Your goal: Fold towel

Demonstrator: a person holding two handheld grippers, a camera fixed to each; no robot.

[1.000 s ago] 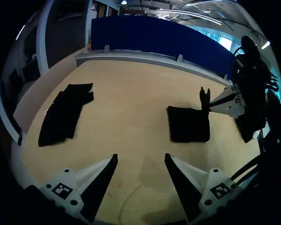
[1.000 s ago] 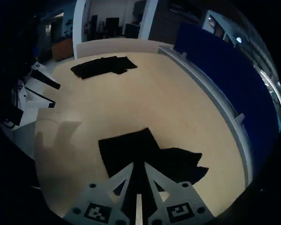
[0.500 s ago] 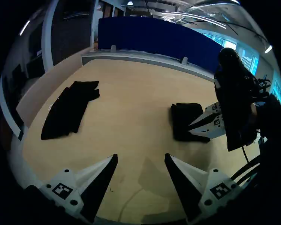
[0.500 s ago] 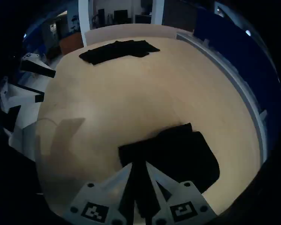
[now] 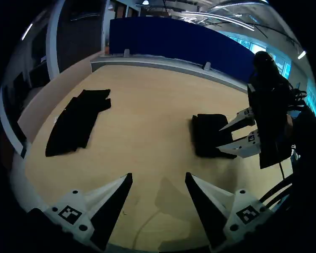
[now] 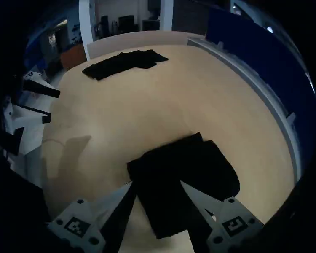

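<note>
Left gripper view: left gripper [image 5: 158, 173] hangs wide open over the pale wooden table [image 5: 149, 97], holding nothing; the folded black towel [image 5: 206, 135] lies to the right, right gripper [image 5: 220, 138] at its edge. Right gripper view: right gripper [image 6: 157, 184] spread wide, clamping nothing, towel [image 6: 187, 164] flat between its fingers

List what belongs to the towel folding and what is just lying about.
Job: folded black towel; right gripper, open at it; left gripper, open; table.
Lying about: loose black cloth near the table's far edge; blue partition.
</note>
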